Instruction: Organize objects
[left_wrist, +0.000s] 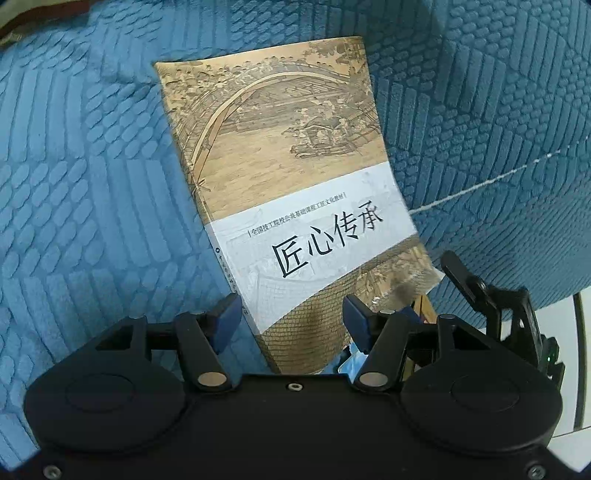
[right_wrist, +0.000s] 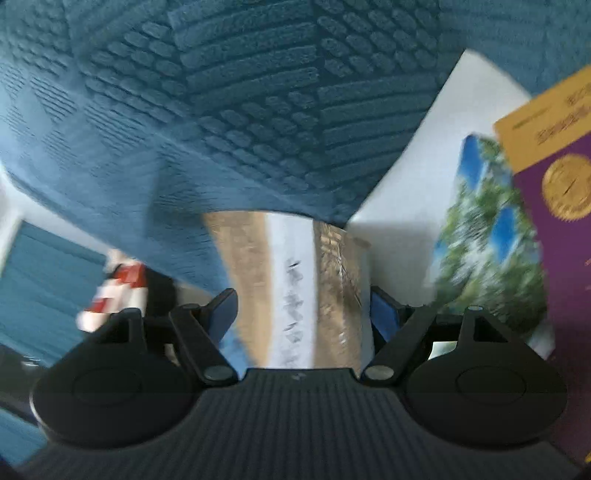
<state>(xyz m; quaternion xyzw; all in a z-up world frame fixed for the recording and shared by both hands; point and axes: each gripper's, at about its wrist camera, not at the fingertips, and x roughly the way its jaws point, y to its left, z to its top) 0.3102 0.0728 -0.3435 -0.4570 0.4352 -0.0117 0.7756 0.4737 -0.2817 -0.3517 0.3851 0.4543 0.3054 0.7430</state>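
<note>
**Book between both grippers on blue quilt**

On the blue quilted cover (left_wrist: 92, 166), a tan-and-white book (left_wrist: 295, 192) lay face up, its title band crossing the lower half. Spine ran along the left edge; the far top edge sat clear on open fabric. Near bottom edge reached in between the fingers of the left gripper (left_wrist: 291, 317).

Left gripper: blue pads (left_wrist: 225, 321) spread, one at the spine side, the other over the cover's lower right part. Whether either pad pressed the book could not be told.

Right gripper (right_wrist: 304, 314), seen blurred in its own view: fingers spread wide, the same book (right_wrist: 295, 280) lying between them with the right-hand pad (right_wrist: 382, 317) close by its edge; contact unclear. From the left wrist view, this gripper's black body (left_wrist: 491, 299) showed just off the book's lower right corner.

Room: broad open quilt left of and beyond the book. Right side tighter: a landscape-print book (right_wrist: 484, 236) and a purple-and-yellow book (right_wrist: 546, 258) lay on a white surface (right_wrist: 406, 221). A red-and-white object (right_wrist: 114, 295) sat at far left, too blurred to identify.
</note>
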